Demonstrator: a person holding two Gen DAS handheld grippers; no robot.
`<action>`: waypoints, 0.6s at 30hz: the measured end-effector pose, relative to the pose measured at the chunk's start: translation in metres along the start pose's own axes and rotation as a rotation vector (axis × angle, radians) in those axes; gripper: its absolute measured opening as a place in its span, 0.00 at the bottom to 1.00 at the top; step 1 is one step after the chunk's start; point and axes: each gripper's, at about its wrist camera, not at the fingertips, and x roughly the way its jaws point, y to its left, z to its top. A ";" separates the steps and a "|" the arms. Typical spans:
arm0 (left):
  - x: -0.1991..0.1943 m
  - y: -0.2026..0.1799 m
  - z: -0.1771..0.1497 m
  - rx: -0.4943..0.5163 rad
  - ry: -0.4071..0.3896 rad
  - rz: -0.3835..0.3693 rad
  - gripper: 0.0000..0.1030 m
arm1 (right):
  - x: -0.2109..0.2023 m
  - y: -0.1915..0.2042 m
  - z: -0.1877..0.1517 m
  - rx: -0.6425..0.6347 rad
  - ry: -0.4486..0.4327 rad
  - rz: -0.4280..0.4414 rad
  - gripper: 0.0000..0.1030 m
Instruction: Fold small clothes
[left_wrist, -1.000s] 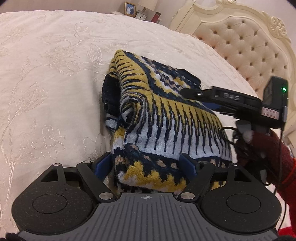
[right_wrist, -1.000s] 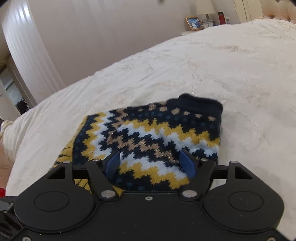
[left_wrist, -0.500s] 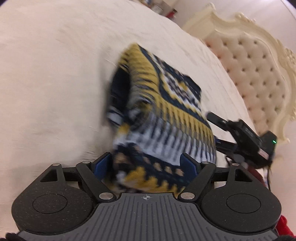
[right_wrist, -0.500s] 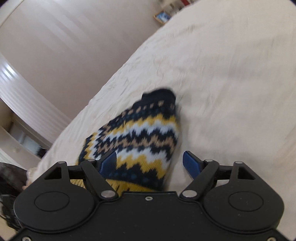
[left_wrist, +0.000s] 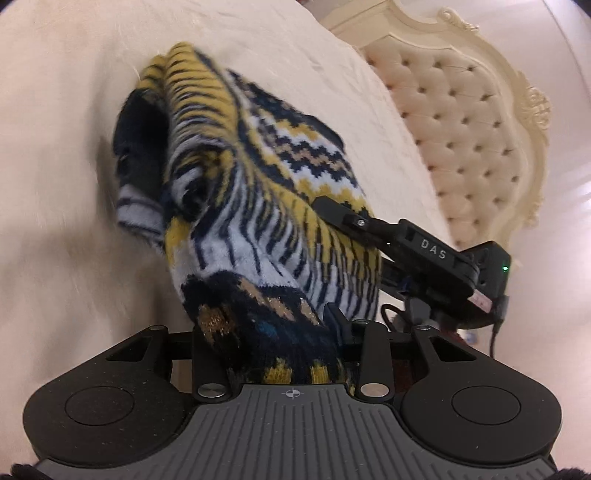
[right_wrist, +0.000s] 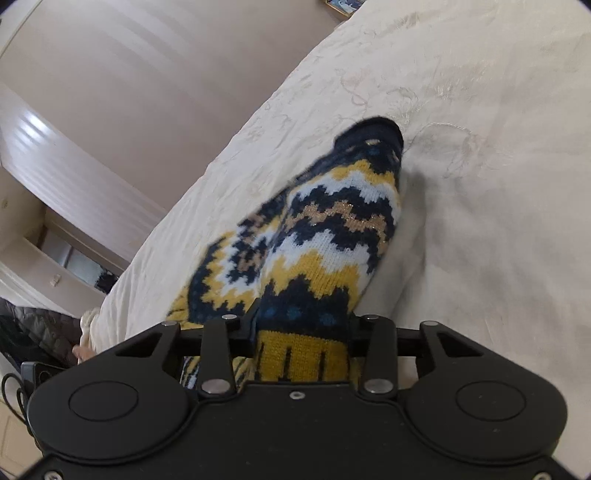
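bed (left_wrist: 66, 155): cream embroidered cover, tufted headboard (left_wrist: 472, 122) at far end
sweater (left_wrist: 255, 206): navy/yellow/white knit, bunched, mostly lifted off the bed, far end trailing toward the headboard
left gripper (left_wrist: 266, 332): fingers closed tight on near dark hem
right gripper (right_wrist: 301, 325): clamped on yellow-striped edge, beside left gripper
step: looks like mid-fold carry, both edges pinched
next: bring held edge over the sweater's far end, lower onto bed, release evenly so layers don't slide

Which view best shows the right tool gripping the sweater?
The left wrist view: it shows the right tool from the side, reaching in and clamped on the sweater. The right wrist view shows only that tool's own fingers from behind, closed on a bunched fold of knit.
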 end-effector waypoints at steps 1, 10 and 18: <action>-0.004 -0.005 -0.007 0.008 0.017 0.011 0.36 | -0.001 0.003 0.001 -0.015 0.003 0.002 0.48; -0.028 -0.035 -0.099 0.087 0.142 -0.059 0.38 | 0.002 -0.001 0.005 0.007 0.101 -0.050 0.51; -0.035 -0.033 -0.161 0.224 0.145 0.219 0.46 | -0.022 0.010 -0.053 -0.051 0.086 -0.197 0.70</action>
